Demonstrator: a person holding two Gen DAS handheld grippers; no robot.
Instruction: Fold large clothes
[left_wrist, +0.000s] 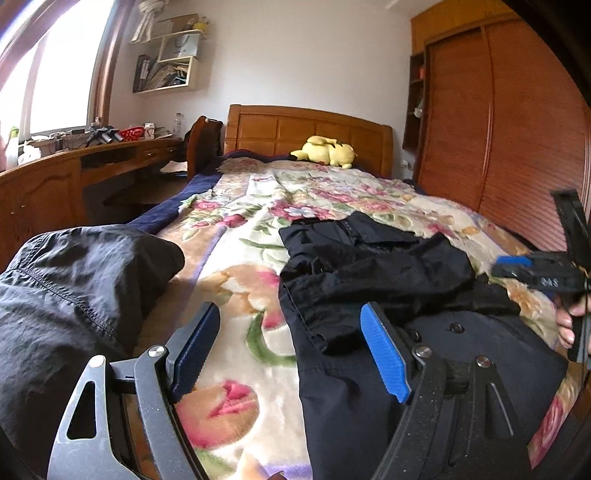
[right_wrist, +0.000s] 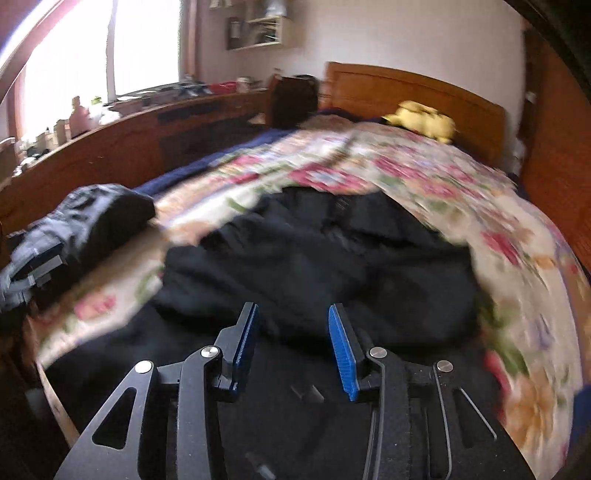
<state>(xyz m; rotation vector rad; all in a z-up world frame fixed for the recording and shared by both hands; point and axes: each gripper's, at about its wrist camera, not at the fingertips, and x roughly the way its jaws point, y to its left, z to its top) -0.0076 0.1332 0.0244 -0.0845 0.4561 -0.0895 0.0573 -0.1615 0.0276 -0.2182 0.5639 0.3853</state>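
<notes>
Left tool (left_wrist: 291, 347) open over floral blanket (left_wrist: 236, 258), dark trousers (left_wrist: 369, 266) beside it.

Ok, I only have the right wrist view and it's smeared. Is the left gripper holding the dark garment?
Observer: No. The left wrist view shows the left gripper open, with nothing between its pads, above the floral blanket at the left edge of the dark garment.
Reviewer: Is the garment lying flat?
Observer: No, its far half is crumpled over a smoother near part.
Reviewer: Anything on its right side?
Observer: The person's right hand, at the frame's right edge.
</notes>
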